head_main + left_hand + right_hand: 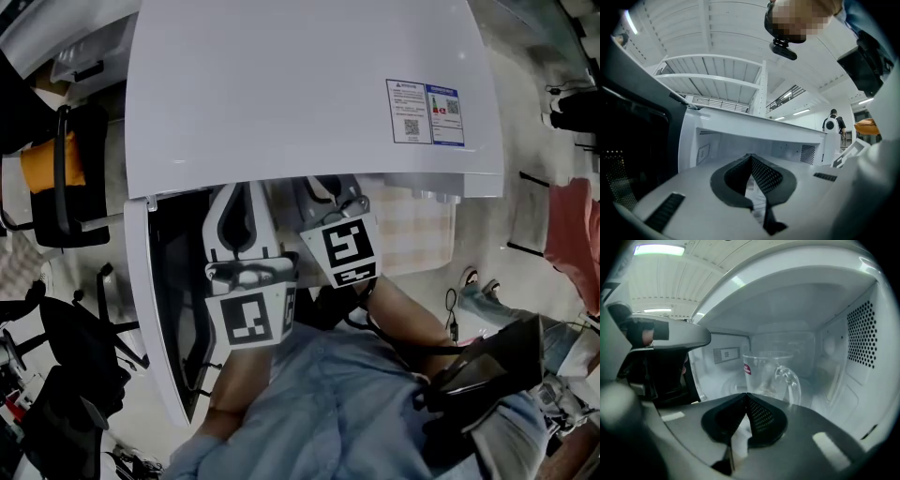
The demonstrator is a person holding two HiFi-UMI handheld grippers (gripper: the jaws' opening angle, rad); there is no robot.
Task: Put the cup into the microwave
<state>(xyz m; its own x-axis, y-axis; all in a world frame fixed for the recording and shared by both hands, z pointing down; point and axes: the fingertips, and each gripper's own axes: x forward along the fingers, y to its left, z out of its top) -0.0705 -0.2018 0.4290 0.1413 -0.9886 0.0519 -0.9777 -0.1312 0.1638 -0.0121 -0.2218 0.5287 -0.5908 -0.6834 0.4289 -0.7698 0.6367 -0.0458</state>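
The cup (765, 373), a clear glass mug, stands upright inside the microwave (309, 94), about mid-floor, with its handle (791, 380) turned to the right and a red label (747, 369) on its left side. It is free of both grippers. The right gripper (746, 398) is in the cavity just near of the cup; its jaws are closed tip to tip with nothing between them. The far and right walls of the cavity show behind the cup, the right one perforated. The left gripper (751, 159) is to the left of the right one, at the mouth of the opening, its jaws also meeting at the tips and empty. The door (150, 309) stands open at the left. A sticker (425, 112) sits on the microwave's white top.
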